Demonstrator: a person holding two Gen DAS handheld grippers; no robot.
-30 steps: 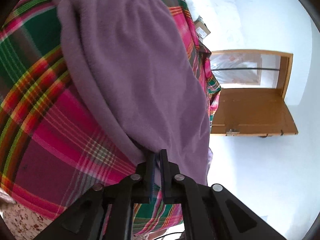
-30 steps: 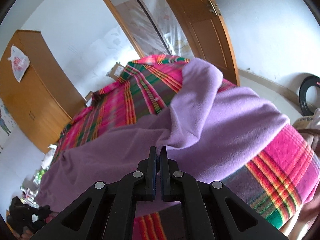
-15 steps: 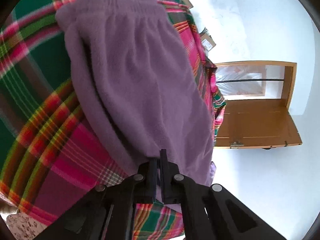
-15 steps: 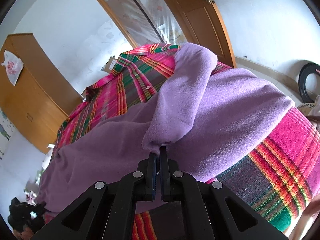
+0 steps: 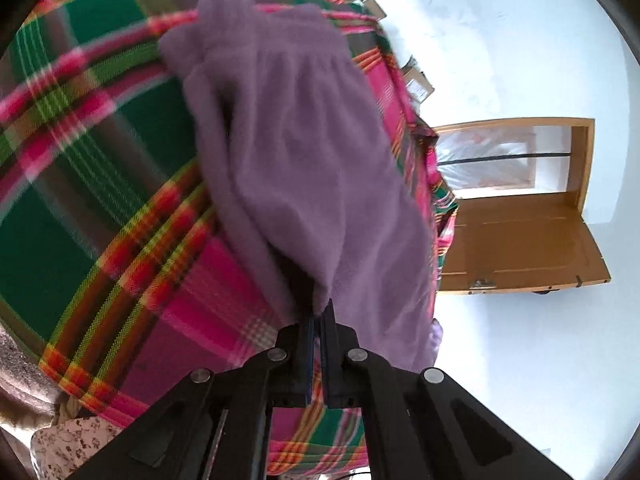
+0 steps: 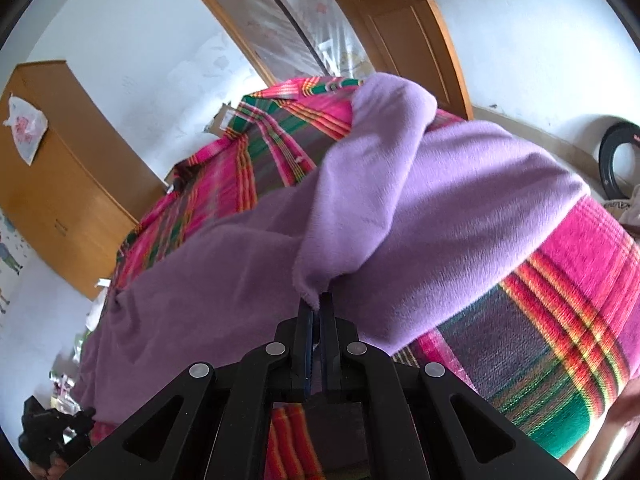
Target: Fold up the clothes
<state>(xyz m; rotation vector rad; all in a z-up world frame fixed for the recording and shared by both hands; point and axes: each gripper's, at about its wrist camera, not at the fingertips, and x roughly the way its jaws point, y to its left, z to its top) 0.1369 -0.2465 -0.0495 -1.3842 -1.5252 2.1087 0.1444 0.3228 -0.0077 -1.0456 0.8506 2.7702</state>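
Soft purple fleece garment (image 5: 304,184) lifted off plaid blanket (image 5: 100,168); edge clamped by left gripper (image 5: 318,314) and right gripper (image 6: 318,306), apparently for folding over.

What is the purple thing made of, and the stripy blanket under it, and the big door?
The purple garment looks like soft fleece or plush: matte, with a fuzzy nap and rounded folds. The plaid blanket seems a woven cloth, perhaps cotton or wool; fine thread lines show in its stripes. The door looks like wood, or wood veneer, with a smooth, slightly glossy orange-brown finish.
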